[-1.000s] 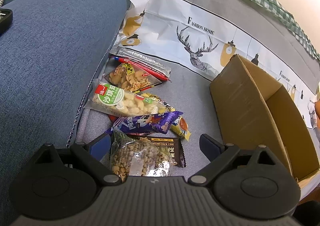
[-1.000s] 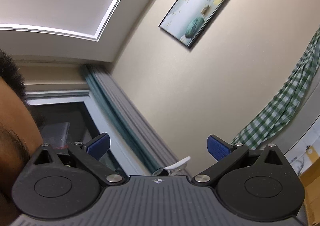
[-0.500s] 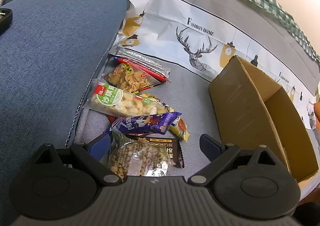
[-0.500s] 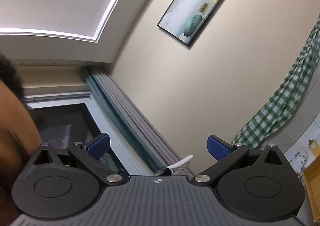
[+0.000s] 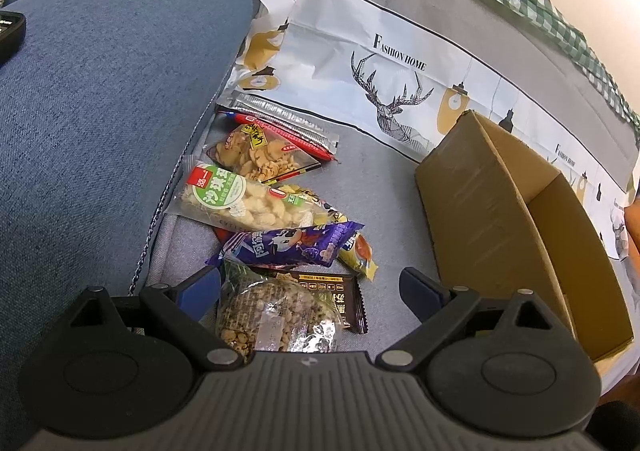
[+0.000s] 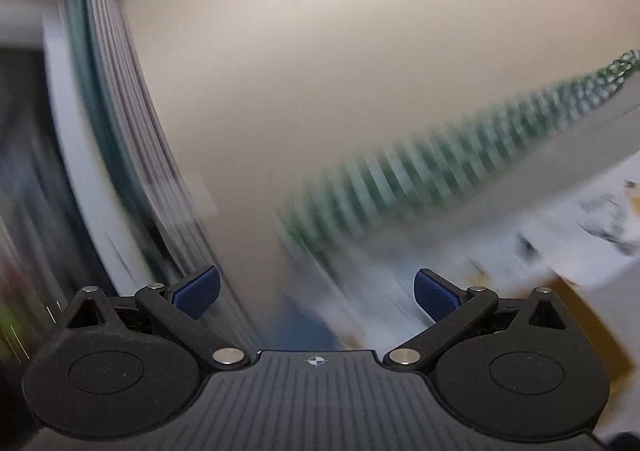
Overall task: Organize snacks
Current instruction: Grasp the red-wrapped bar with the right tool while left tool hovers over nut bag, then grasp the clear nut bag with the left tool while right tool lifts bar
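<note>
Our left gripper hangs low over the snack pile w/ its tongs spread apart and holding nothing; the nut pack sits right between them, nearest to us. Just past it lies a dark brown bar, partly under the nut pack, then a purple packet across a yellow one. Further on come the green-label puffs bag, the chips bag and a red stick pack, all on the grey seat against the blue cushion. The cardboard box stands open to the right, nothing visible inside.

So we judge it's step one: first pick not yet made. Next we need to drop onto the nut pack, pinch it w/o snagging the bar, carry it right into the box.

Our right gripper is also spread and empty; its view is too blurred to tell more.
</note>
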### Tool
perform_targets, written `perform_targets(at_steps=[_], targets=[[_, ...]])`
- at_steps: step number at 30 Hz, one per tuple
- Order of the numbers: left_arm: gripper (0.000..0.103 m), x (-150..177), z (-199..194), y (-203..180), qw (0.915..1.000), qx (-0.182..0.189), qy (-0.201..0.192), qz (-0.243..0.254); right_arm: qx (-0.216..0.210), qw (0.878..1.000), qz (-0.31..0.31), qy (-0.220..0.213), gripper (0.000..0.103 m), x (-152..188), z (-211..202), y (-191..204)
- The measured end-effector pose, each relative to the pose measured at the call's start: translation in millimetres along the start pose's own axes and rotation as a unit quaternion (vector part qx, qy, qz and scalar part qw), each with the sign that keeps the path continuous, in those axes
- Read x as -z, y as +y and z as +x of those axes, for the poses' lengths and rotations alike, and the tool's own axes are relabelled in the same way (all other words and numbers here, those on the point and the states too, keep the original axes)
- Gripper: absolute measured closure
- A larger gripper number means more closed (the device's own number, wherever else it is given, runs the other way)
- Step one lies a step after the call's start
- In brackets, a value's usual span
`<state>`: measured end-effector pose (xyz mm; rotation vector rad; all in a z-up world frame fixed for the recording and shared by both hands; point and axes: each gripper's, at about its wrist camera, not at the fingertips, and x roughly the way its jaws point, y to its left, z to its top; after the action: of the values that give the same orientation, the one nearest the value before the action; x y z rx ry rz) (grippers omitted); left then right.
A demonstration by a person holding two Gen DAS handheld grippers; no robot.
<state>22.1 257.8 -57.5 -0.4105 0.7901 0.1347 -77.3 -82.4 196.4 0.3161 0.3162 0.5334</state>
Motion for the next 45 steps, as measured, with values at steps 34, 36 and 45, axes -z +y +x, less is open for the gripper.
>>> perform_targets(at_steps=[34,36,45], targets=[[0.005,8,42,-11,0.9903,-0.067,0.110,0.053,0.026,0.926,-0.200,0.318,0.032,281,242,-58],[0.005,11,49,-15,0.9867,-0.078,0.125,0.069,0.022,0.931,-0.182,0.317,0.052,277,244,-63],[0.019,24,57,-31,0.9760,-0.114,0.135,0.127,0.014,0.937,-0.177,0.300,0.085,263,229,-60]])
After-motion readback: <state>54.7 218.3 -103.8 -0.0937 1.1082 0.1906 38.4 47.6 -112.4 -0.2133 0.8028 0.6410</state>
